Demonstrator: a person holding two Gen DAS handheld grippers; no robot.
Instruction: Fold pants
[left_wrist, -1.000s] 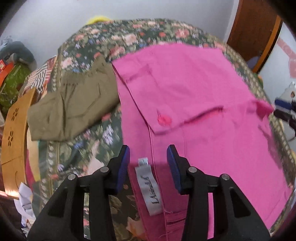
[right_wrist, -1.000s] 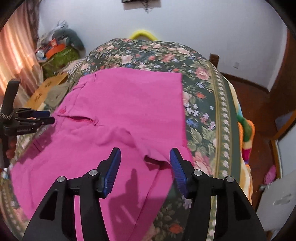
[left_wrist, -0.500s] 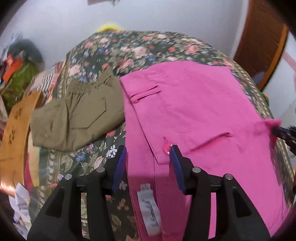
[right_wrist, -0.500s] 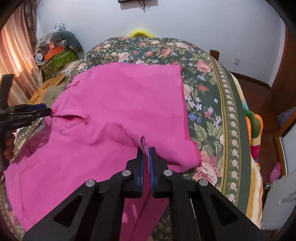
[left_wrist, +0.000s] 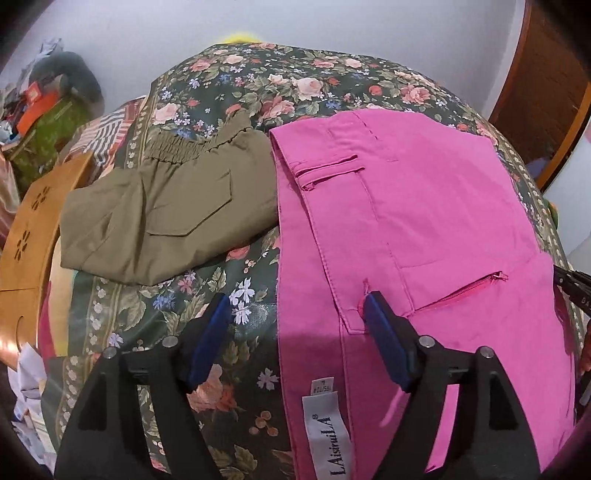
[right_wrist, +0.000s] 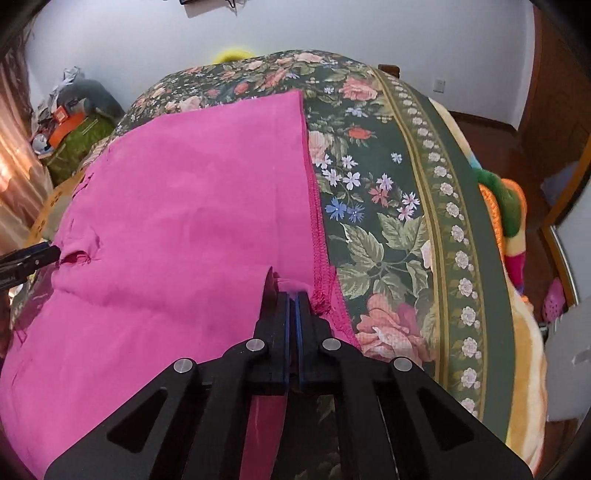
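Pink pants lie spread on the floral bed cover, folded in part, with a white label at the waistband near me. My left gripper is open, its fingers astride the waistband edge near the zip pocket. In the right wrist view the pants fill the left half. My right gripper is shut on a pinch of the pants' hem at their right edge. The left gripper's tip shows at the far left of that view, at the pocket slit.
Folded olive pants lie to the left of the pink ones. A wooden headboard piece and clutter stand at the left. The floral bed cover runs to the right, with a striped blanket at its edge and a wooden door beyond.
My right gripper closed on the pants' hem and holds it. My left gripper moved forward along the waistband and its fingers spread wider.
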